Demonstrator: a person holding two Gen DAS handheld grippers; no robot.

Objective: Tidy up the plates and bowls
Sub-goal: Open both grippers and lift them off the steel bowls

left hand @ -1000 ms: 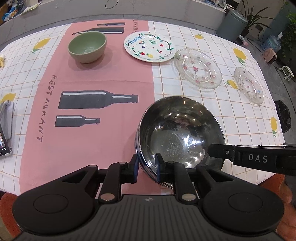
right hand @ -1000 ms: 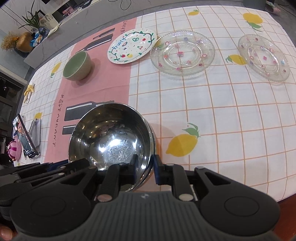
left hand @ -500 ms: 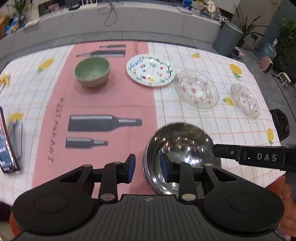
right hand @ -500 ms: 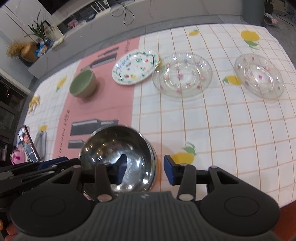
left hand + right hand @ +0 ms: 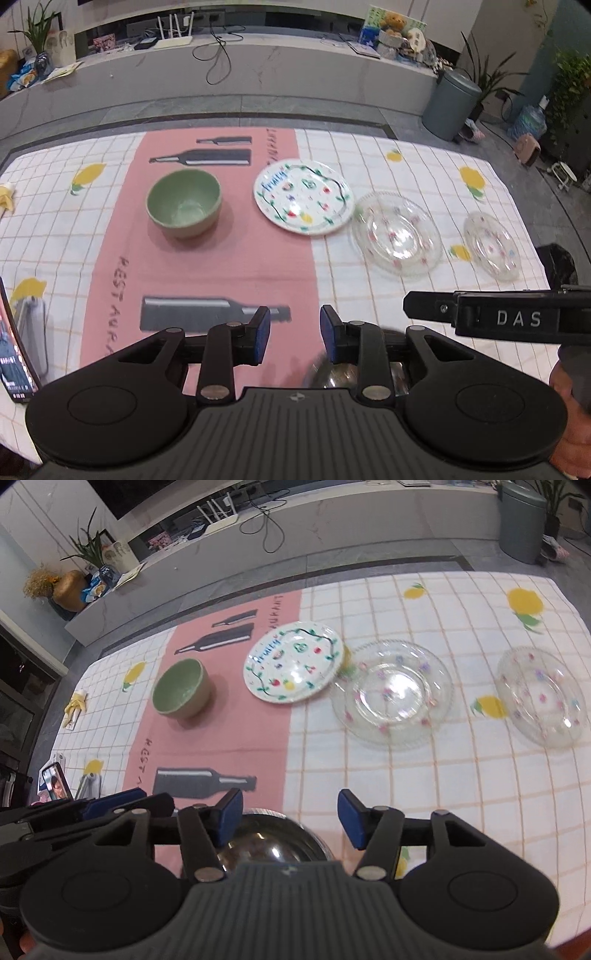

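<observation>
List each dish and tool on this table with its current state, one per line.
Steel bowl: upright on the cloth, released.
Green bowl: upright, empty.
Painted plate: flat, empty.
Large glass plate: flat, empty.
Small glass plate: flat, empty.
Left tool: just opened, holding nothing.
Right tool: just opened wider, holding nothing.

Soft, even indoor light, glare spots on the large glass plate (image 5: 392, 692) beside a slightly motion-blurred painted plate (image 5: 293, 666), and strong fisheye bending toward the frame edges.

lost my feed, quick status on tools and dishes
Both tools, left and right, just opened, nothing between the pads. Steel bowl on the cloth below them. Green bowl and three plates ahead, path clear.
</observation>
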